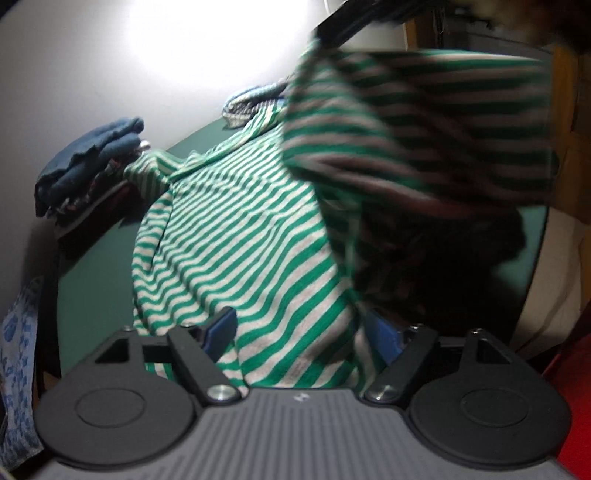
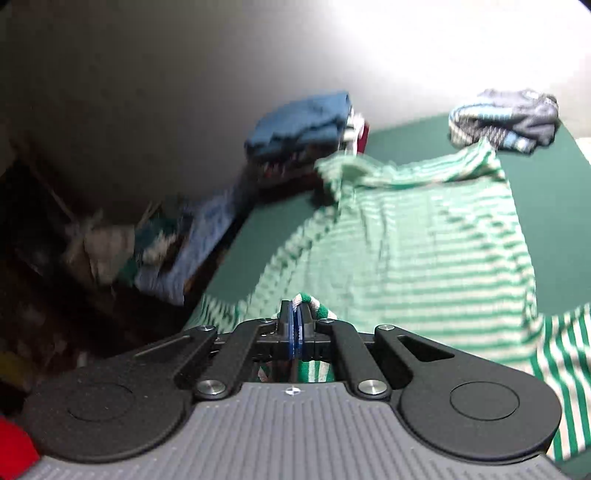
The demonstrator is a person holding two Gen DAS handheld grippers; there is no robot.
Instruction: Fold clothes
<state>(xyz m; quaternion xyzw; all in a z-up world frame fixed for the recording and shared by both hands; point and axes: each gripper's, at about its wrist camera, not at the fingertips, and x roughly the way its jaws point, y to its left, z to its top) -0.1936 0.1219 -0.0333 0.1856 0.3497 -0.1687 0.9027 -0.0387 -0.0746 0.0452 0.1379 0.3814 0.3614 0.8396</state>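
Observation:
A green and white striped shirt (image 1: 236, 236) lies spread on a dark green table (image 1: 96, 280). My left gripper (image 1: 303, 332) is open, its blue-padded fingers (image 1: 221, 328) wide apart with the shirt's near edge draped between them. My right gripper (image 2: 296, 325) is shut on a fold of the striped shirt (image 2: 406, 251) and holds it up. In the left wrist view the right gripper (image 1: 332, 29) shows as a dark blur at the top, lifting a hanging part of the shirt (image 1: 424, 122).
A stack of folded clothes topped by blue fabric (image 2: 303, 125) sits at the table's far left by the wall. A crumpled pile of dark and striped clothes (image 2: 506, 118) lies at the far corner. Blue patterned cloth and clutter (image 2: 177, 251) sit left of the table.

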